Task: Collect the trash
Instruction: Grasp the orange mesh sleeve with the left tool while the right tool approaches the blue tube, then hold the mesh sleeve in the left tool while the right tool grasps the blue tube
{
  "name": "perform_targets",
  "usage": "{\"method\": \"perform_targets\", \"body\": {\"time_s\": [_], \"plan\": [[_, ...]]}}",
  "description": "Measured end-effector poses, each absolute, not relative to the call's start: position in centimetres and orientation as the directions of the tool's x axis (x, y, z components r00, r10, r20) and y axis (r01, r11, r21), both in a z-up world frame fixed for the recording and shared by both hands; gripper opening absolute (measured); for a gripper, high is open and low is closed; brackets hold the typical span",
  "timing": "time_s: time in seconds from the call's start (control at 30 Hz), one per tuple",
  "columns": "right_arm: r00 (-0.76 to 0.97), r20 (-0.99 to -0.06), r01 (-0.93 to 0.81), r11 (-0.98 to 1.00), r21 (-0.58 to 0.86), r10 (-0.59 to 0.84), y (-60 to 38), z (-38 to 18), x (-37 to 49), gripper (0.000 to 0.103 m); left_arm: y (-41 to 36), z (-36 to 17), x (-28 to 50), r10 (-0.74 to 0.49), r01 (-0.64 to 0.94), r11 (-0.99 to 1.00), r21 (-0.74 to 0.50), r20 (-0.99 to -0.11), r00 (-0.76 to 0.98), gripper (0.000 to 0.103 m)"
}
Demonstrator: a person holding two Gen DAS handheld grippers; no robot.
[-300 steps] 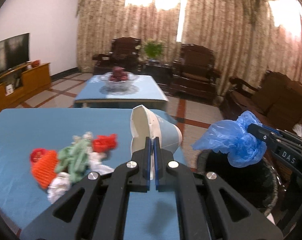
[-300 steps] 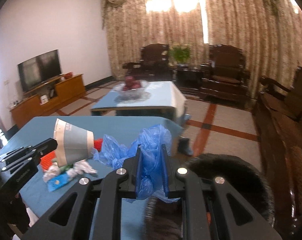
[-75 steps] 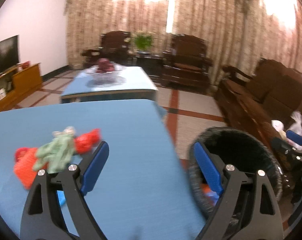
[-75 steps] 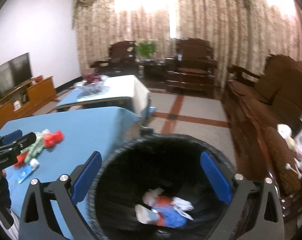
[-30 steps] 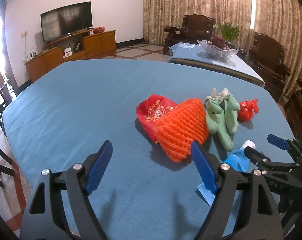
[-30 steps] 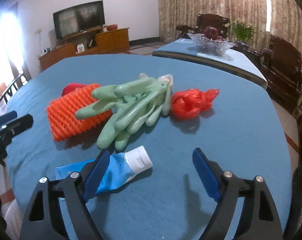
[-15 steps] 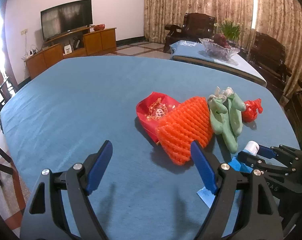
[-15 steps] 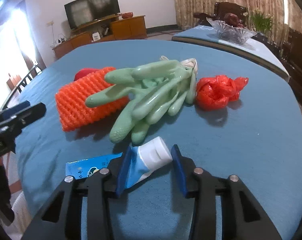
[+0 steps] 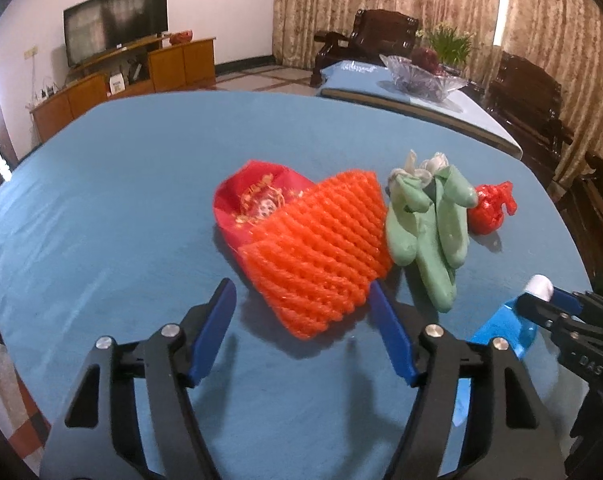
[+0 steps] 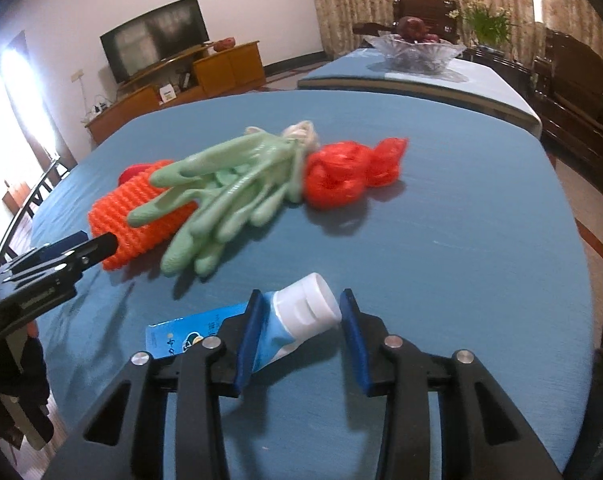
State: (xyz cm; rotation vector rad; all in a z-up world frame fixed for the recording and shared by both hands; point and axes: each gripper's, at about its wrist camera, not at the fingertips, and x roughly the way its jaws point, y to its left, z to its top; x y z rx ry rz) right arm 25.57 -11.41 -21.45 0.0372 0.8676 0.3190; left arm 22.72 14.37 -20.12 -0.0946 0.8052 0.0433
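My right gripper [image 10: 299, 320] pinches the tube [image 10: 285, 326] at its cap end, on the table [image 10: 441, 240]. My left gripper [image 9: 301, 314] is spread wide at the orange net [image 9: 321, 248], not gripping it.

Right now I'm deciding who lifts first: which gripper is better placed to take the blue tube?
Right. The right gripper already straddles the blue tube near its white cap, while the left gripper stands open before the orange foam net.

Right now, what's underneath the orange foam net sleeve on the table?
A shiny red packet with gold print pokes out from under the orange foam net sleeve. How far it runs beneath is covered.
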Motion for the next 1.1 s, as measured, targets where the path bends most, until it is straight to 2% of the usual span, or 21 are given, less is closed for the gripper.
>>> {"method": "perform_targets", "body": {"time_s": [0.27,0.53,0.7,0.9,1.0,1.07,1.1], "plan": [[0.605,-0.750,-0.254,0.957,0.137,0.268,-12.2,-21.5,25.5,0.039,14.3,-20.3,23.2,-0.002,-0.104,0.990,-0.099,-0.729,0.685,0.024],[0.605,-0.764,-0.211,0.970,0.120,0.226,-12.7,-21.6,24.6,0.039,14.0,-18.2,20.1,0.051,-0.147,0.986,-0.078,-0.700,0.713,0.019],[0.583,-0.780,-0.183,0.972,0.147,0.228,-13.6,-21.9,23.2,0.039,12.7,-18.3,17.4,0.083,-0.179,0.982,-0.059,-0.718,0.691,0.019],[0.549,-0.793,-0.234,0.959,0.160,0.266,-13.8,-21.9,20.7,0.040,11.6,-19.5,15.6,0.073,-0.175,0.983,-0.060,-0.745,0.663,0.020],[0.536,-0.795,-0.260,0.952,0.163,0.282,-14.1,-21.9,19.4,0.044,11.4,-19.5,15.0,0.071,-0.169,0.984,-0.057,-0.746,0.663,0.020],[0.542,-0.791,-0.270,0.950,0.154,0.282,-14.5,-21.7,18.7,0.058,11.5,-19.5,14.6,0.075,-0.169,0.984,-0.052,-0.743,0.665,0.020],[0.546,-0.788,-0.274,0.950,0.154,0.285,-14.6,-21.5,18.5,0.059,11.5,-19.5,14.5,0.077,-0.170,0.984,-0.051,-0.743,0.665,0.020]]}}
